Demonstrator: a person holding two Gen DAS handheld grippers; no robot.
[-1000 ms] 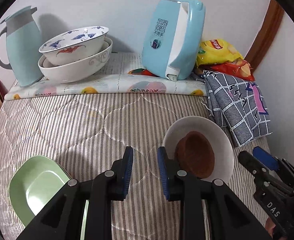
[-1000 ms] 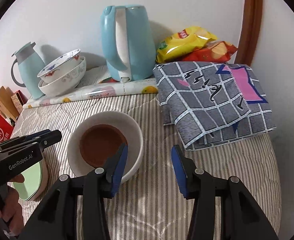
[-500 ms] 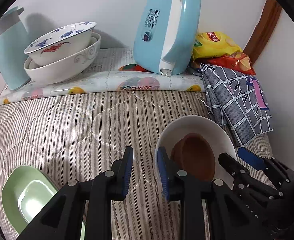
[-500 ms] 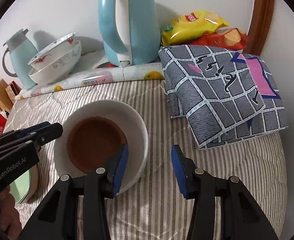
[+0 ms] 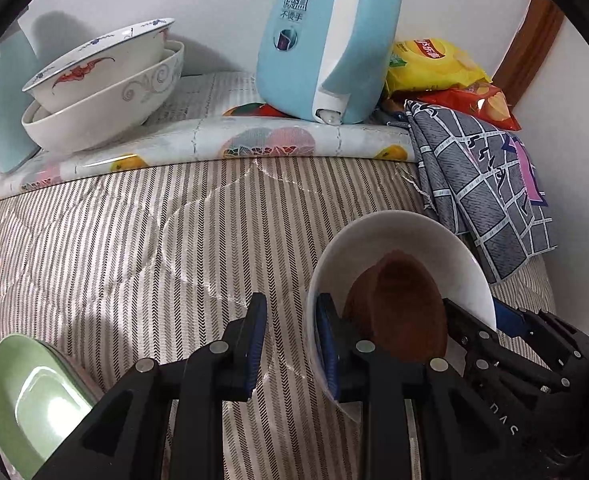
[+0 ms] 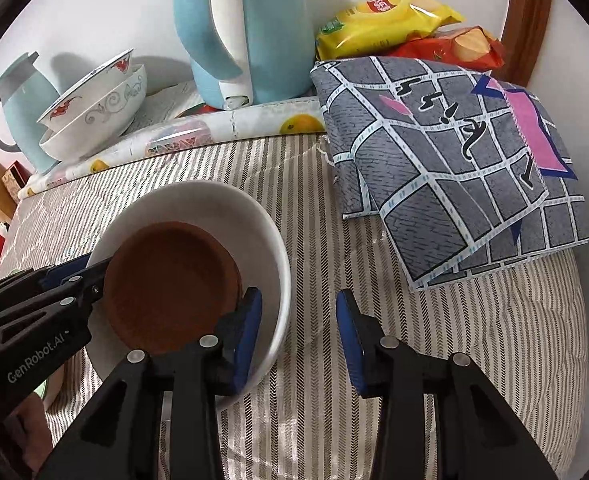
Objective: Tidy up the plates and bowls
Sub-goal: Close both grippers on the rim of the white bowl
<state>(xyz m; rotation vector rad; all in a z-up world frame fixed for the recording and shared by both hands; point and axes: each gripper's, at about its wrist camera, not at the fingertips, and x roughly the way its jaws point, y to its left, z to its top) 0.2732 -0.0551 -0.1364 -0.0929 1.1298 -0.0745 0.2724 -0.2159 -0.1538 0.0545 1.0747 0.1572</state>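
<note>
Green plate (image 5: 30, 400) at bed's (image 5: 134, 240) near-left corner. Left tool (image 5: 290, 344) open, straddling white bowl's (image 5: 410, 236) left rim; brown dish (image 6: 170, 288) inside. Right tool (image 6: 298, 336) open, straddling right rim. Two stacked bowls (image 5: 106, 92) at back-left edge.

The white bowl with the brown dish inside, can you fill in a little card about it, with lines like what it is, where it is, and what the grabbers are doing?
thing: white bowl holding a brown dish
resting on: striped quilt
tilt: brown dish leans inside the bowl
left gripper: open, astride the bowl's left rim
right gripper: open, astride the bowl's right rim
other bowls: two patterned bowls stacked at the back
also near: green plate, blue kettle, grey checked cloth
</note>
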